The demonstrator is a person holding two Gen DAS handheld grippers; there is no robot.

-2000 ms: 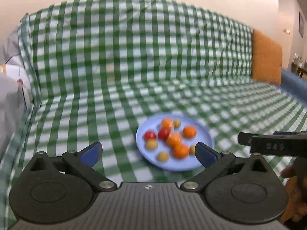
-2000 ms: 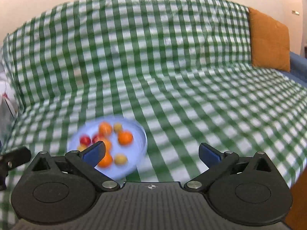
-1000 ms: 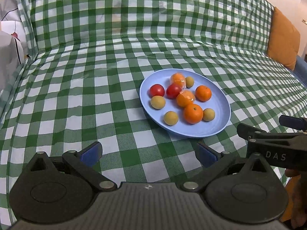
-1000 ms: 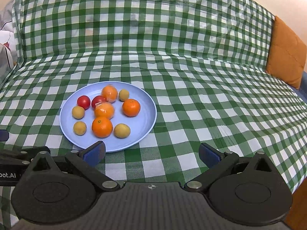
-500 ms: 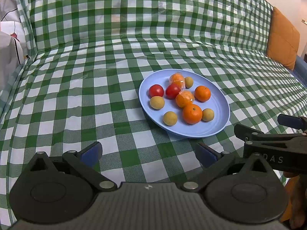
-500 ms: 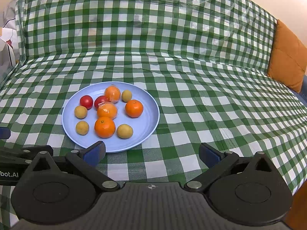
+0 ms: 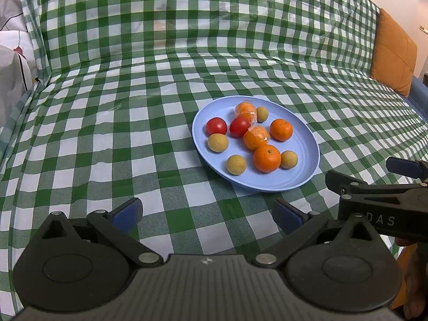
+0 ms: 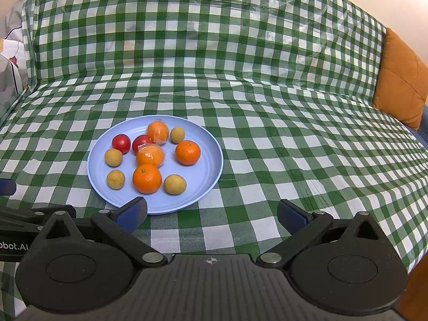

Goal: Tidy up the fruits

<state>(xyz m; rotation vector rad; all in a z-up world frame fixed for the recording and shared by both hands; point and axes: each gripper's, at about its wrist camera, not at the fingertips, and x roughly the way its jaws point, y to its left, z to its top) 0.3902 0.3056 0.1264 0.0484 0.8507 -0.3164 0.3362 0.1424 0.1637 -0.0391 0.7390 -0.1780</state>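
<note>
A light blue plate point(image 7: 307, 172) point(image 8: 203, 187) rests on the green checked cloth. It holds two red tomatoes point(image 7: 216, 126) point(image 8: 121, 143), several oranges point(image 7: 267, 158) point(image 8: 147, 178), two of them in clear wrap, and several small tan round fruits point(image 7: 236, 164) point(image 8: 175, 184). My left gripper point(image 7: 207, 215) is open above the cloth, in front and to the left of the plate. My right gripper point(image 8: 212, 215) is open with its left finger over the plate's near rim. Nothing is between either pair of fingers.
The checked cloth point(image 7: 107, 133) covers a sofa seat and backrest. An orange cushion point(image 7: 393, 50) point(image 8: 401, 80) leans at the far right. White and grey fabric point(image 7: 10, 61) lies at the left edge. The other gripper's body point(image 7: 382, 206) shows at right.
Both cameras tilted down from the sofa back toward the seat and steadied. In the last half second both views shifted only slightly, and the plate sits a little lower in frame.
</note>
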